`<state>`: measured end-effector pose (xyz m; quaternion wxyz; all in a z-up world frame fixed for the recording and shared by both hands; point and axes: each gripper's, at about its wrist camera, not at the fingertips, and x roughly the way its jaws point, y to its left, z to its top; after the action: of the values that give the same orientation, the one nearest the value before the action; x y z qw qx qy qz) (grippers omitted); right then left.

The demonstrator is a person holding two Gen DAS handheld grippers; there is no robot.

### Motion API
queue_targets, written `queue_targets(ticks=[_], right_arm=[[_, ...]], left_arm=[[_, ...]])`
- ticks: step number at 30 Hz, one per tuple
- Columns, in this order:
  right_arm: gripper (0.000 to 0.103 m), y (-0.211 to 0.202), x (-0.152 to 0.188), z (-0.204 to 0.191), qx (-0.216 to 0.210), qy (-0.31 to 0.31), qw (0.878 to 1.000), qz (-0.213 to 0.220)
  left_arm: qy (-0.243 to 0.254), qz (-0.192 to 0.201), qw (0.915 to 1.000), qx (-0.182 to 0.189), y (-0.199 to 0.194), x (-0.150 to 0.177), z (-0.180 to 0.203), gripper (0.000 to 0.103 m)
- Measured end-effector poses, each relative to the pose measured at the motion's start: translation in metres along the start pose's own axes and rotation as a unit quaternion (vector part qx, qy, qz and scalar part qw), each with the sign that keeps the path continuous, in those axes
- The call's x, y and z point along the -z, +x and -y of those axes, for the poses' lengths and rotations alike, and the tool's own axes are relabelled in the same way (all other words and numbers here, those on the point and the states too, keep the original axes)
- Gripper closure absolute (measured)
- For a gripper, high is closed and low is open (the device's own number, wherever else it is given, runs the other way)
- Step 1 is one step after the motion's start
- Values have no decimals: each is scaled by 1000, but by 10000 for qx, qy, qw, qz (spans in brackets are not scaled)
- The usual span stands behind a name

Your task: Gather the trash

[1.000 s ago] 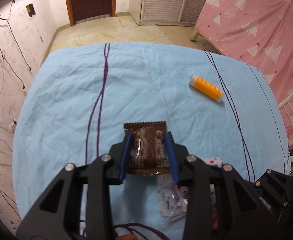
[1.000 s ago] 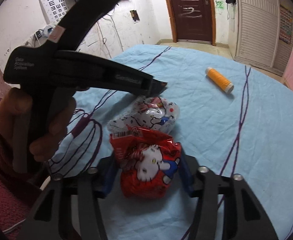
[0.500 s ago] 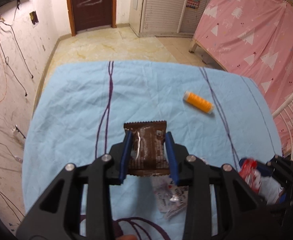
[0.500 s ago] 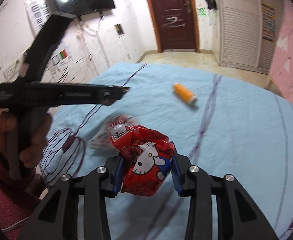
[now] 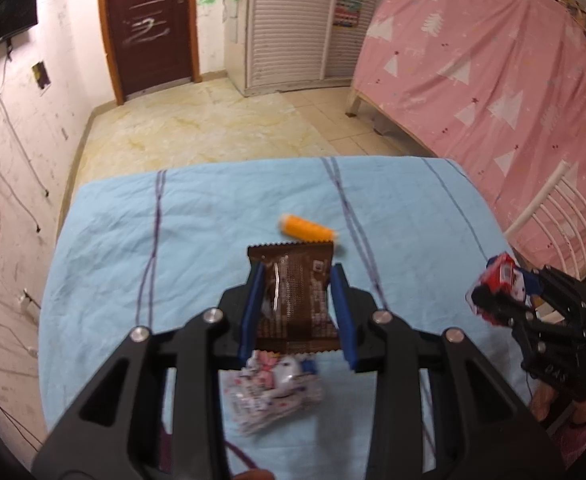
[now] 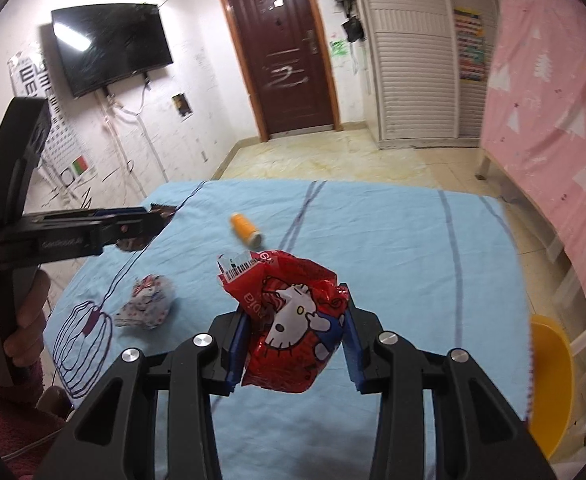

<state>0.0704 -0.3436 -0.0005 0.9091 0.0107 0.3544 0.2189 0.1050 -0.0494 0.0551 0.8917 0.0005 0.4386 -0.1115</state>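
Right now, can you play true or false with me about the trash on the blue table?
1. The left gripper holds a brown wrapper in its jaws. True.
2. The right gripper is empty. False: its jaws are shut on a red cartoon-cat bag.
3. The orange spool stands upright. False: it lies on its side on the blue cloth.
4. A crumpled white wrapper lies on the cloth. True.
5. The yellow bin sits in the middle of the table. False: it is past the table's right edge in the right wrist view.
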Motion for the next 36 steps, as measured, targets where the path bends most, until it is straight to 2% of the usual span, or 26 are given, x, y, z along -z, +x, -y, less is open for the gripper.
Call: queue_targets(ticks=[10, 19, 24, 27, 29, 30, 31, 36], right_arm=[[69, -25, 11, 48, 319, 376, 9985, 252], [69, -53, 25, 100, 638, 896, 9926, 519], [69, -61, 38, 128, 784, 1140, 9889, 538], [69, -65, 46, 143, 853, 1265, 9866, 571], [69, -67, 51, 155, 887, 1381, 9846, 598], [69, -68, 54, 162, 908, 1454, 9832, 620], [69, -68, 55, 165, 911, 1495, 9825, 633], [69, -69, 66, 180, 917, 1618, 9805, 631]], left_arm=[[426, 27, 9989, 185, 2, -8, 53, 71], [951, 89, 9945, 440, 4, -13, 114, 73], [1131, -11, 9924, 477, 15, -16, 139, 73], [1088, -211, 9925, 516, 30, -23, 145, 73], [1042, -437, 9921, 543, 45, -28, 149, 57], [990, -589, 9917, 573, 56, -29, 149, 37], [999, -624, 9914, 561, 61, -30, 151, 32], [1263, -780, 9884, 317, 95, -29, 172, 32]])
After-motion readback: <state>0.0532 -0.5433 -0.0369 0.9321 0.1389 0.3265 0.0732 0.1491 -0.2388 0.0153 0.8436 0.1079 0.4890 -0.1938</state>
